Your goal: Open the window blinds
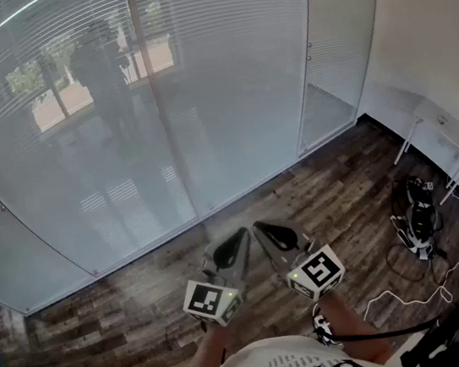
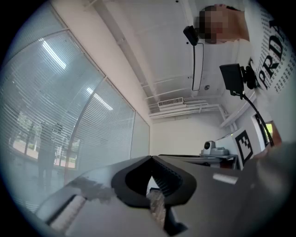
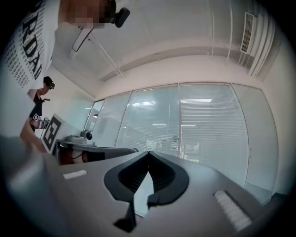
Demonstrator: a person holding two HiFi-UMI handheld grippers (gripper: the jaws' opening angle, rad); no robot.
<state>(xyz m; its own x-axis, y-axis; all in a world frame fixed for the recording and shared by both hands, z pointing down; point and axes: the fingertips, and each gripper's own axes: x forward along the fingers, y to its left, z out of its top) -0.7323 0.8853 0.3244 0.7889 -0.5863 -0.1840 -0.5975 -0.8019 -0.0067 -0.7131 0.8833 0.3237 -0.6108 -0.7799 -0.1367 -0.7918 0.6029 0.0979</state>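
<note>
head view: blinds (image 1: 221,68) straight ahead, well apart; left gripper (image 1: 242,233) and right gripper (image 1: 258,227) both closed, empty, equally near.

A tall glass wall (image 1: 222,77) with lowered blinds (image 1: 222,17) fills 9 to 1 o'clock and reflects strip lights (image 1: 20,10). A plain white wall (image 1: 420,30) stands at 2 o'clock. Dark wood-plank floor (image 1: 317,199) runs below, with a white-legged table (image 1: 448,133) and loose cables (image 1: 416,232) at 3 o'clock.

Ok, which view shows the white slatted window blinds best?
The head view: the white slatted window blinds span most of the frame. The right gripper view shows them smaller and farther; the left gripper view only obliquely, at its left side.
</note>
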